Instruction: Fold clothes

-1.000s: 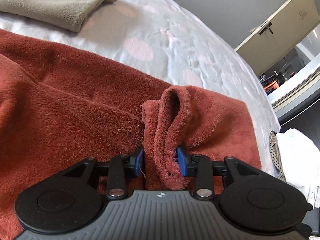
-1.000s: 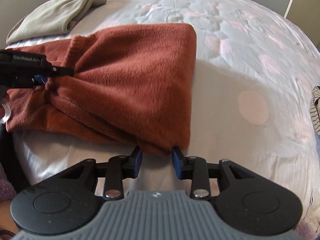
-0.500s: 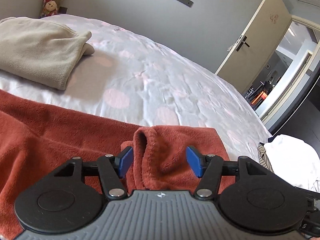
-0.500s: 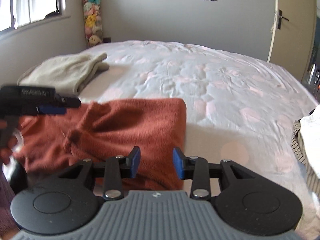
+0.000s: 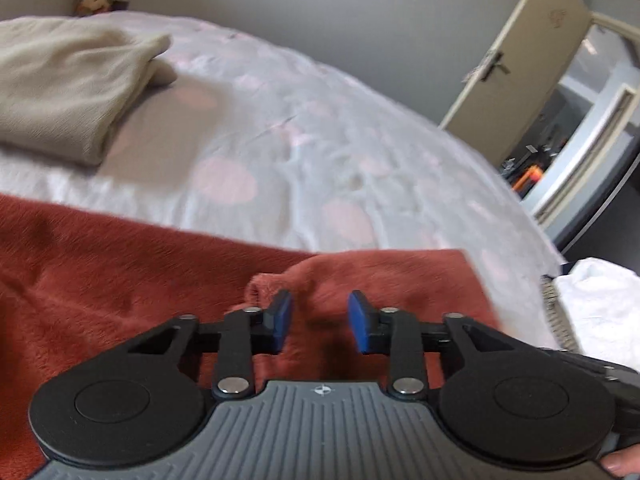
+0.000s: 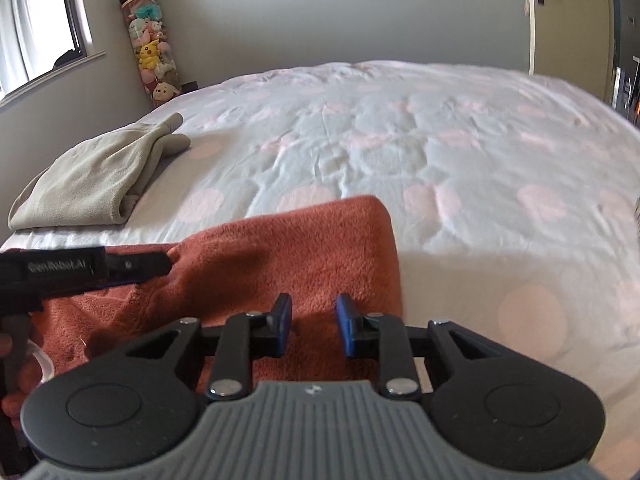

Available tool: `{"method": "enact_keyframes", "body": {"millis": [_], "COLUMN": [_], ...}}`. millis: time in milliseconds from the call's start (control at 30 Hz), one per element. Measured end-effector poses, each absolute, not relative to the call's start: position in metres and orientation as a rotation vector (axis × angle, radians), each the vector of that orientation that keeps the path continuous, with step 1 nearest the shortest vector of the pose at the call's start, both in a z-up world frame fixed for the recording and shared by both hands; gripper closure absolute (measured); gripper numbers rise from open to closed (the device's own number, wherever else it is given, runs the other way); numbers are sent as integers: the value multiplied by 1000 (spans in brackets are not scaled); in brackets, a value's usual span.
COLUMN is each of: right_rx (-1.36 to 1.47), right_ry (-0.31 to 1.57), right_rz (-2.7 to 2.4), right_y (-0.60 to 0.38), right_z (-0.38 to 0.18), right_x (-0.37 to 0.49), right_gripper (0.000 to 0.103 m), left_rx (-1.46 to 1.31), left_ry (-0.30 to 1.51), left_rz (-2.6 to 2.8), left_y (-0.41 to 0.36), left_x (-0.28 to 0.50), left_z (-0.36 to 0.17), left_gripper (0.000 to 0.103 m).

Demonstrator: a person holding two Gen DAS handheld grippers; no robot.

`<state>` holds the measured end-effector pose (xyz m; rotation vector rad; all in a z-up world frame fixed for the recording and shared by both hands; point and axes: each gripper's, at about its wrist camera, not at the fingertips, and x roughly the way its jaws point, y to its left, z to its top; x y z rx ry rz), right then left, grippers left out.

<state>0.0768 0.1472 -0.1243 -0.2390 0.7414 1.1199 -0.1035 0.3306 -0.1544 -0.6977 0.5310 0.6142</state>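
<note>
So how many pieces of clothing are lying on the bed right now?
2: the rust-red fleece garment at the near edge under both grippers, and the folded beige garment at the far left. Others may lie out of view.

Bed layout from the two wrist cameras

In the right wrist view, the fleece garment (image 6: 280, 264) lies on the bed (image 6: 460, 168) just ahead of the right gripper (image 6: 312, 330), reaching toward 9 o'clock, where the left gripper (image 6: 120, 268) comes in over it. The folded cloth (image 6: 100, 176) lies on the bed at 10 o'clock, apart from the garment; the column of stuffed toys (image 6: 150, 52) stands behind it at 11 o'clock against the wall. In the left wrist view, a door (image 5: 516, 68) stands at 2 o'clock beyond the bed, and a heap of laundry (image 5: 600, 308) lies at 3 o'clock.
</note>
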Motion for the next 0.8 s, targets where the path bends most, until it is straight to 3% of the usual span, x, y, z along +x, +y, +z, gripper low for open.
{"method": "enact_keyframes", "body": {"millis": [67,200,467,567,667,800], "right_rx": [-221,-263,-268,-202,-168,-173], "right_ry": [782,864,830,799,761,744], "right_rz": [1132,1135,1143,1158,1179,1188], "right_y": [148,158,154,143,137,137], "right_z": [-130,-146,-145,-137,-130,-128], "right_x": [81,82,78,80,78,76], "right_gripper": [68,66,63,55,48,47], "left_rx": [-731,-739,-731,-699,-680,-677], "left_ry": [532,548,547,555,544,534], "left_rz": [628,639,636,658,680,771], "left_y": [337,340,334,328,328,342], "left_x": [-110,-113,-120,-129,-148,-188], "left_z": [-161,-169,-155,-128,-100,-67], "left_gripper": [103,103,101,73,70,65]}}
